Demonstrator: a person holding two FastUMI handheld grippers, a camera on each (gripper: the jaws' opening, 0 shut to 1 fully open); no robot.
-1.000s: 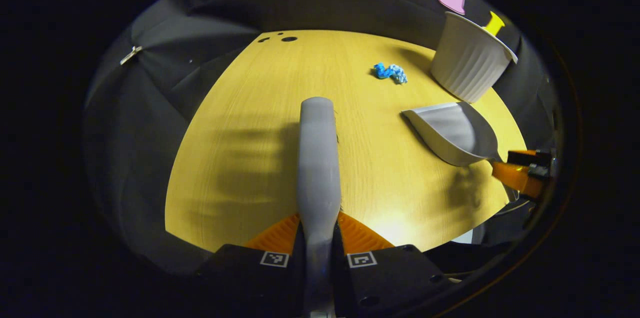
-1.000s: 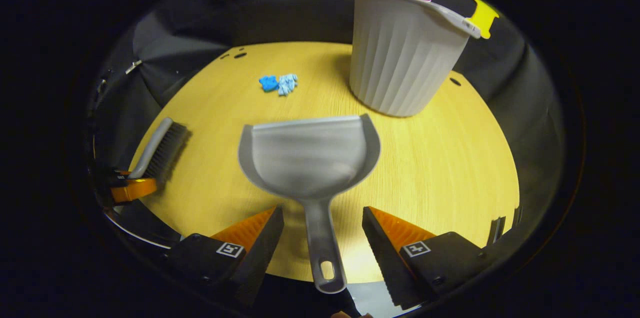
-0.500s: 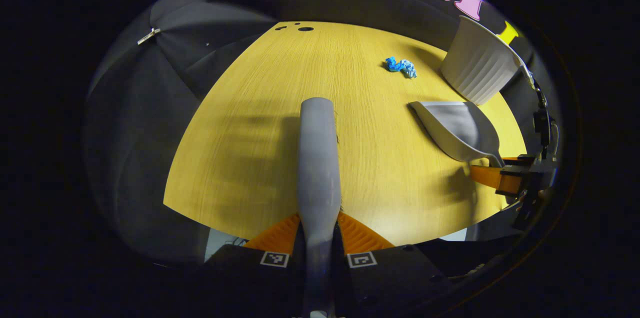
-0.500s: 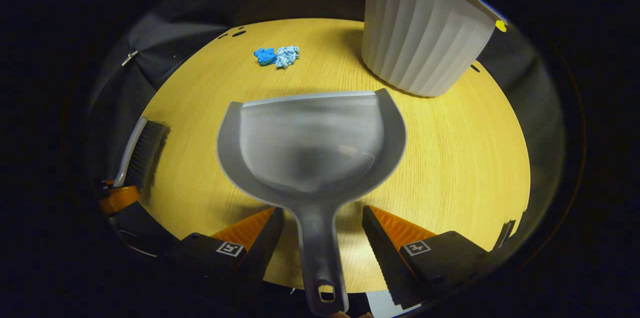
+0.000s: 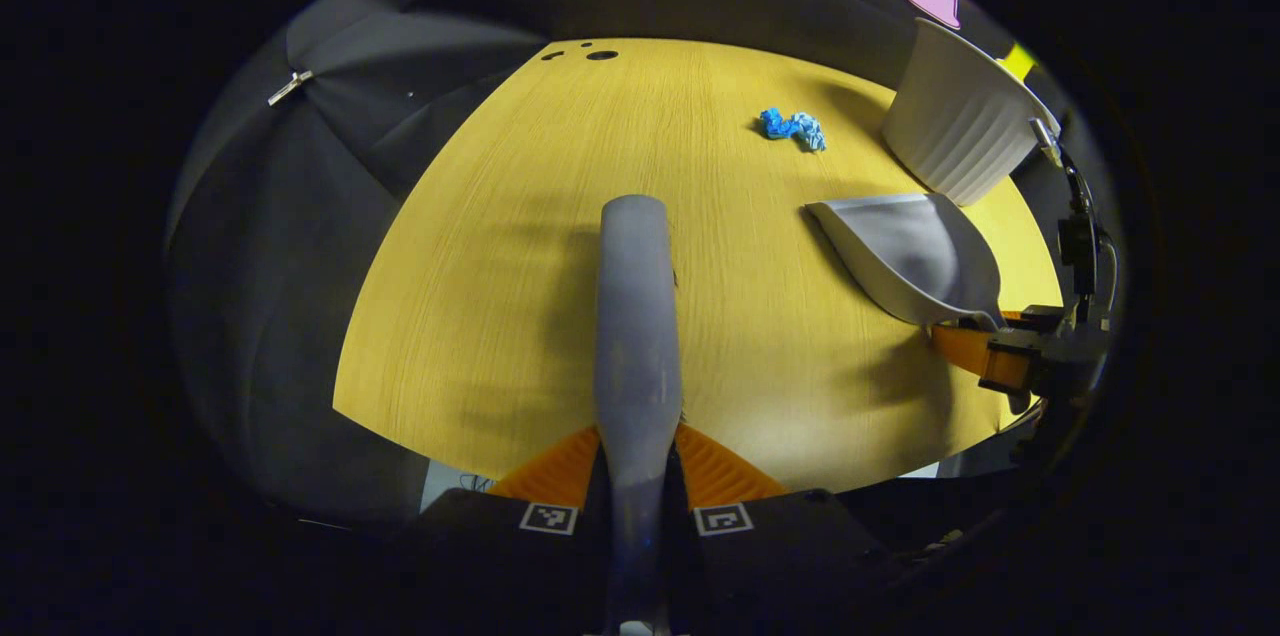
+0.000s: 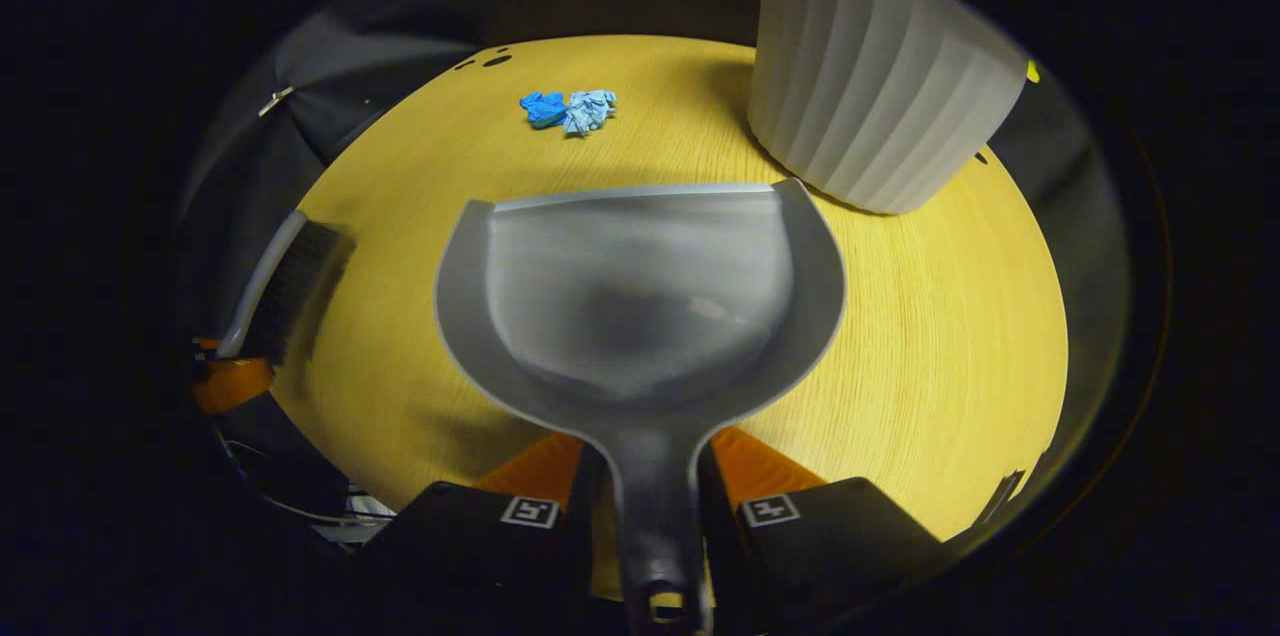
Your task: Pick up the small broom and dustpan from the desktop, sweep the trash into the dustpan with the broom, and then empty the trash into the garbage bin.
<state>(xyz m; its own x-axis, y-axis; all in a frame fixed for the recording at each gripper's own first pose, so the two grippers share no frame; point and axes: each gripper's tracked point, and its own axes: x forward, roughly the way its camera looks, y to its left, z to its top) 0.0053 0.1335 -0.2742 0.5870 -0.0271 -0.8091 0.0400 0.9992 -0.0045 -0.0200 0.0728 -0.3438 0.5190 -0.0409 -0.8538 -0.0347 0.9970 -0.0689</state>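
Note:
My left gripper (image 5: 637,461) is shut on the grey broom (image 5: 635,316), whose handle runs straight out from between the orange fingers above the wooden desktop (image 5: 500,246). In the right gripper view the same broom (image 6: 285,286) shows its dark bristles at the far left. My right gripper (image 6: 650,486) is shut on the handle of the grey dustpan (image 6: 640,286), its mouth facing away. The dustpan (image 5: 915,251) also shows at the right of the left gripper view, with the right gripper (image 5: 985,356) behind it. Crumpled blue trash (image 6: 570,109) lies on the far part of the desktop.
The white ribbed garbage bin (image 6: 880,106) stands on the desktop at the far right, just past the dustpan's right corner. The same bin (image 5: 960,131) is right of the trash (image 5: 793,127) in the left gripper view. Black cloth hangs behind the desk.
My right gripper slid forward along the dustpan's handle and its fingers went from wide open to shut on it. The broom stayed in my left gripper.

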